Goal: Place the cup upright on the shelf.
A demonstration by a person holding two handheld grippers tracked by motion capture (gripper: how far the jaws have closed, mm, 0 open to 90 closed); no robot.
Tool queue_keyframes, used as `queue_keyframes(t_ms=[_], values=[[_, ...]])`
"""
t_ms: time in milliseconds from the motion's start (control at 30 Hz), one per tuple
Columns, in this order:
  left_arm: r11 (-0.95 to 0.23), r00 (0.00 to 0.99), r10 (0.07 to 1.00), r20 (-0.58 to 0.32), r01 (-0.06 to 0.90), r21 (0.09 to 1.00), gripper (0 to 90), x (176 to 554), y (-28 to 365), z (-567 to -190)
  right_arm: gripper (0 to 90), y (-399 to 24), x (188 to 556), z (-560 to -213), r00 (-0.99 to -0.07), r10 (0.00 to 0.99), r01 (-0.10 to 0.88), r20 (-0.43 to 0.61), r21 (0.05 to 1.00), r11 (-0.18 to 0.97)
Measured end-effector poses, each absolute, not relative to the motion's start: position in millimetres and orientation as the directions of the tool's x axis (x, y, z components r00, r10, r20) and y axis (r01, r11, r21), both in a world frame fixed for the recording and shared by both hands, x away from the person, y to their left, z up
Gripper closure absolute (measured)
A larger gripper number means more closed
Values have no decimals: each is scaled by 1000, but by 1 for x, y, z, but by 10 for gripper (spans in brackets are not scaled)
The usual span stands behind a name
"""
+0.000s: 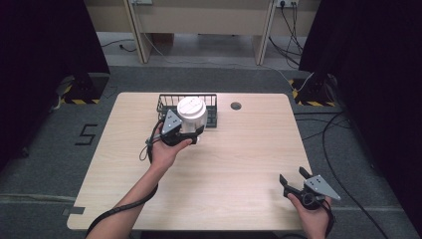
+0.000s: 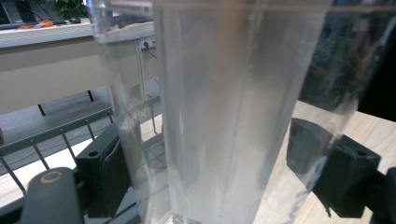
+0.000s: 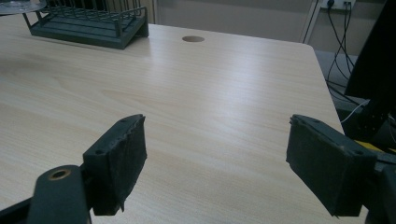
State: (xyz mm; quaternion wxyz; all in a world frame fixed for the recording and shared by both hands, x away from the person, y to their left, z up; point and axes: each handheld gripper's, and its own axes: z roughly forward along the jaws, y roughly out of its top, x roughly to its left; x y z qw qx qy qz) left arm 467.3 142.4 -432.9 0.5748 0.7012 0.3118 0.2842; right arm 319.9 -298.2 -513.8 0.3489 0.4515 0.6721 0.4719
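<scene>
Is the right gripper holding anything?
No: in the right gripper view the right gripper has its jaws wide apart with just bare table between them.

My high view looks down on the whole table [image 1: 224, 164]; both gripper views sit low, sharing the far wire basket [image 3: 88, 25].

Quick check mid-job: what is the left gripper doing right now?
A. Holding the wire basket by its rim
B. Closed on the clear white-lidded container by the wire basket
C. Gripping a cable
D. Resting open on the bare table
B: the left gripper has its jaws on either side of the clear container with the white lid, next to the wire basket.
</scene>
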Motion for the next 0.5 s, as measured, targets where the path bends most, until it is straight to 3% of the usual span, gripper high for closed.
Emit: queue_keyframes(t_ms=[500], values=[[-137, 620, 784, 39, 111, 984, 172, 478, 148, -426, 209, -299, 320, -514, -345, 938, 275, -42, 951, 144]])
